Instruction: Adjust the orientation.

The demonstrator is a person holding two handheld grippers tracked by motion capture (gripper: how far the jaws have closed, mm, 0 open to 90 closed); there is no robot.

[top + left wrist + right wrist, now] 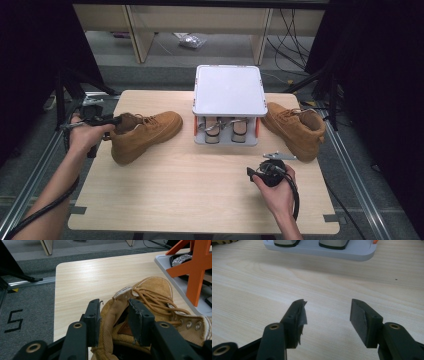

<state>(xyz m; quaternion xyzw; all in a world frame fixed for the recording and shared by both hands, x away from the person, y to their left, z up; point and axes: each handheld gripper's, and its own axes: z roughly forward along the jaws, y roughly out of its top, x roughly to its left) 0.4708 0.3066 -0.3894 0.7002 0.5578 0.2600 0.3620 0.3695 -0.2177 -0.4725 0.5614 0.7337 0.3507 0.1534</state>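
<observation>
The left gripper (pixel 112 121) sits at the heel collar of the left tan boot (pixel 145 134), at about nine o'clock on the table (pixel 200 200). In the left gripper view its jaws straddle the padded collar wall (pixel 110 322), one outside and one inside the opening. They are spread and the inner pad stands clear of the fabric, so this reads as a loosened hold, not a pinch. Gripping the collar is likely chosen because it is the one thin, firm edge on a bulky shoe.

The boot is tan suede with matching laces, metal eyelets and a mesh lining, lying toe toward the two-tier shoe rack (pixel 229 95) at twelve o'clock.

The right gripper (pixel 256 174) rests near five o'clock, jaws spread over bare wood, probably waiting. A second tan boot (pixel 295 127) lies at two o'clock.
</observation>
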